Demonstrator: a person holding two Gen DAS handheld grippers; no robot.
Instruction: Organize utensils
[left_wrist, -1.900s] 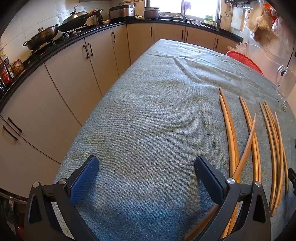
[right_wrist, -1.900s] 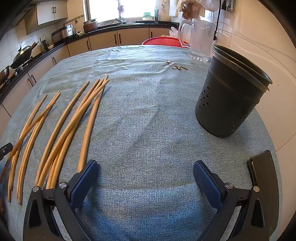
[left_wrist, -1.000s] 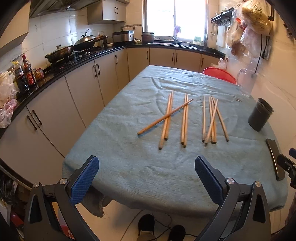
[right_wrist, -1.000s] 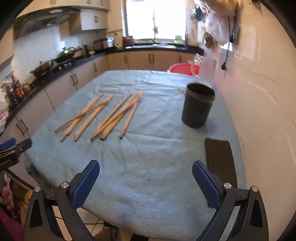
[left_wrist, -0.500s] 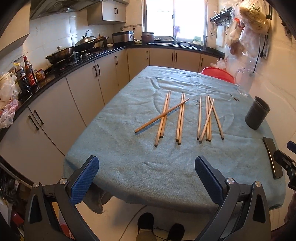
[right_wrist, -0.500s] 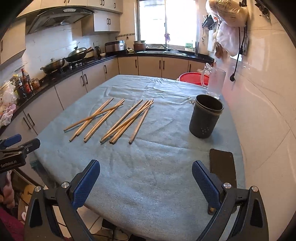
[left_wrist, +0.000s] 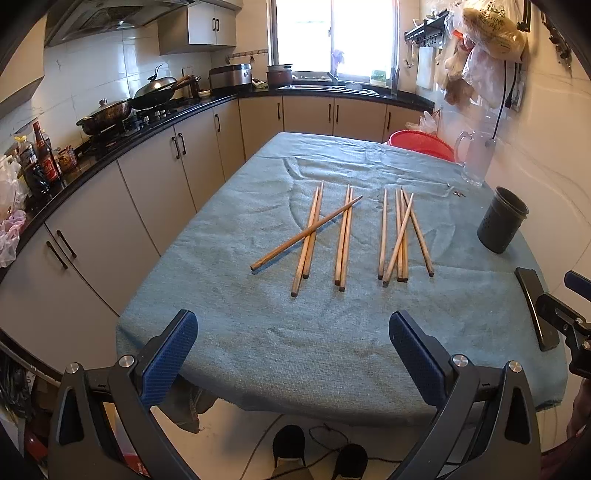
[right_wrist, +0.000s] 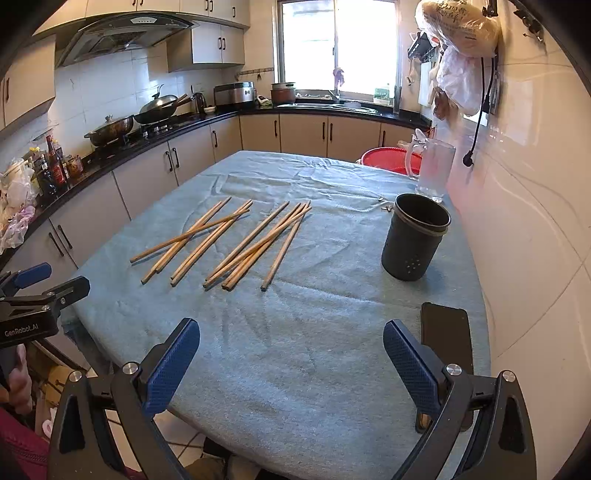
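Several wooden chopsticks (left_wrist: 343, 236) lie side by side in the middle of the table, one of them crossed diagonally over the left ones; they also show in the right wrist view (right_wrist: 236, 243). A dark perforated utensil holder (right_wrist: 413, 236) stands upright and looks empty at the right side; it also shows in the left wrist view (left_wrist: 500, 225). My left gripper (left_wrist: 293, 350) is open and empty, held back off the table's near edge. My right gripper (right_wrist: 291, 354) is open and empty above the near edge.
The table (left_wrist: 258, 332) is covered with a blue-grey cloth. A black phone (right_wrist: 445, 332) lies near the right front edge. A glass jug (right_wrist: 432, 170) and a red basket (right_wrist: 388, 157) are at the far right. Kitchen cabinets (left_wrist: 155, 177) run along the left.
Both grippers have pulled back and up from close over the table, so the whole table is now in view. Both stay open and empty. The chopsticks and holder have not moved.
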